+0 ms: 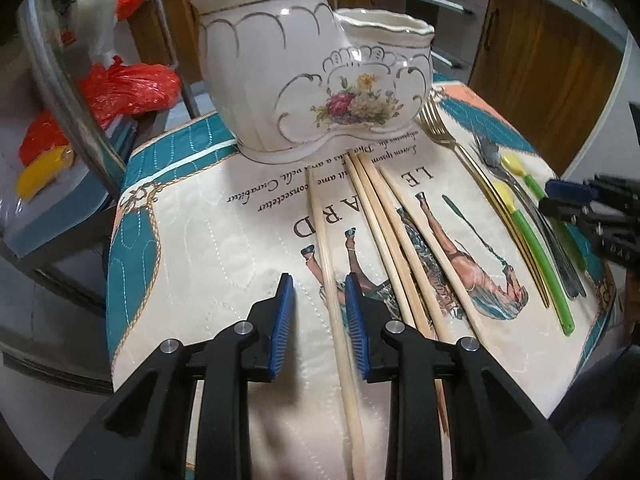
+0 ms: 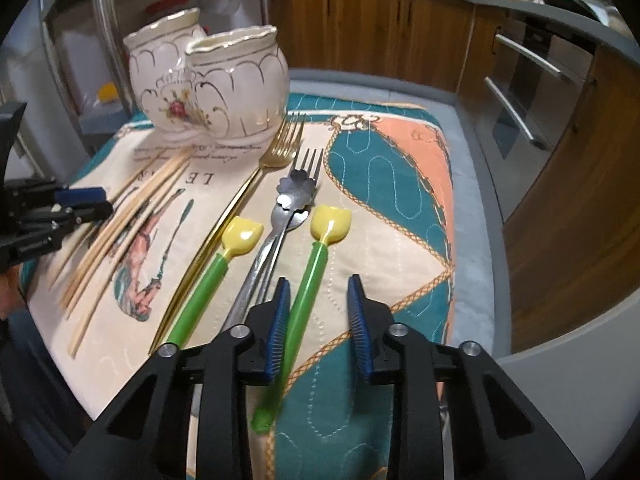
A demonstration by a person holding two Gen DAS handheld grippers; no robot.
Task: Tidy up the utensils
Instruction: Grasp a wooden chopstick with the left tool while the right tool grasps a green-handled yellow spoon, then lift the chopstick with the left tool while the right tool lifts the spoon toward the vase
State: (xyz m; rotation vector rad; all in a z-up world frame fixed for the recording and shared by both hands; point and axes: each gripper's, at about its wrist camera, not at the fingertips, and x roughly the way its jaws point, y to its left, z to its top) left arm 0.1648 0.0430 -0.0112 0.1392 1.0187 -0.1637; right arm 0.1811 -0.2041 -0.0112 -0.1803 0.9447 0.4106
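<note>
The left gripper, ribbed blue pads apart, straddles one pale wooden chopstick without pinching it. The right gripper, likewise spread, straddles a green-handled, yellow-bowled plastic spoon. All lie on a quilted mat printed "LE", "ARD", "Lorem ipsum". At its far edge stands a scalloped floral ceramic holder.

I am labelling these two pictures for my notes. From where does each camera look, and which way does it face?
Left wrist: sits on the left claw, looks down along its fingers at a chopstick lying between them; the right claw shows at the edge.
Right wrist: sits on the right claw, looks down at a green-handled spoon between its fingers; the left claw shows at the edge.
Shared: the ceramic holder, the gold fork.
</note>
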